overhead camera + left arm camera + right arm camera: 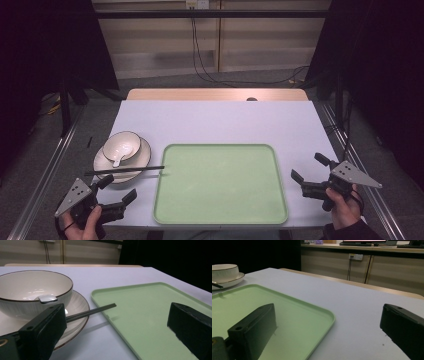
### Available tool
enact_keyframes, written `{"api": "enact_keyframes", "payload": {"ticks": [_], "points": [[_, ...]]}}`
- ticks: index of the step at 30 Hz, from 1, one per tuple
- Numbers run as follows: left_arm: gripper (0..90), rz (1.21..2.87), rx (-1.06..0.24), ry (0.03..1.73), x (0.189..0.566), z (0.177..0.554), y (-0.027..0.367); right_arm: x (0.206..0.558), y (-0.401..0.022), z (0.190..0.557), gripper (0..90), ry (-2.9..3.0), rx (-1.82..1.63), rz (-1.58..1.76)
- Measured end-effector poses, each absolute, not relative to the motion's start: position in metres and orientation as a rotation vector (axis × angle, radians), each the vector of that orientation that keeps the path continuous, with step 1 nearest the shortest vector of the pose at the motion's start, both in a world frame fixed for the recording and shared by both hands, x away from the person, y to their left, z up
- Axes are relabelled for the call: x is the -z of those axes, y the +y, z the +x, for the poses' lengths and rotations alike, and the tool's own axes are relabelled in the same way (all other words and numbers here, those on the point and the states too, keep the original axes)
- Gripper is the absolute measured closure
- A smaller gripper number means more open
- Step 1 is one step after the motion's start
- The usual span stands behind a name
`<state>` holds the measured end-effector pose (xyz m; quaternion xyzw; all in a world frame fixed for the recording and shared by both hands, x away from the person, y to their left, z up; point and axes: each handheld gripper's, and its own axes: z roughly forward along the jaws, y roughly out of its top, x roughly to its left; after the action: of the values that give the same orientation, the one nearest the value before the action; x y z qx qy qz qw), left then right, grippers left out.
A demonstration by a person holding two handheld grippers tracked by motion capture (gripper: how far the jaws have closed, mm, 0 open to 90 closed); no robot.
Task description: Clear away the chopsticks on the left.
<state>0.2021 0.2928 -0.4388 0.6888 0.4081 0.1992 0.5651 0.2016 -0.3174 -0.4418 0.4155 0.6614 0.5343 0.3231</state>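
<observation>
Green and flat, the tray point(220, 185) lies in the middle of the pale desk point(215, 122), its near rim close to the desk's front edge. Just left of it a bowl point(121, 146) sits on a plate point(102, 162), with black chopsticks point(125, 170) across the plate, their tips at the tray's left rim. The left gripper point(117, 189) rests near the plate, fingers spread wide, holding nothing. The right gripper point(309, 168) waits by the tray's right rim, fingers wide too.
</observation>
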Motion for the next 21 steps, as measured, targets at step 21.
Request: {"api": "enact_keyframes", "payload": {"ticks": [21], "points": [[2.7,1.642,-0.474,0.891,0.429,0.202,0.303,0.442,-0.314,0.202,0.0,1.760,-1.440,1.082]]}}
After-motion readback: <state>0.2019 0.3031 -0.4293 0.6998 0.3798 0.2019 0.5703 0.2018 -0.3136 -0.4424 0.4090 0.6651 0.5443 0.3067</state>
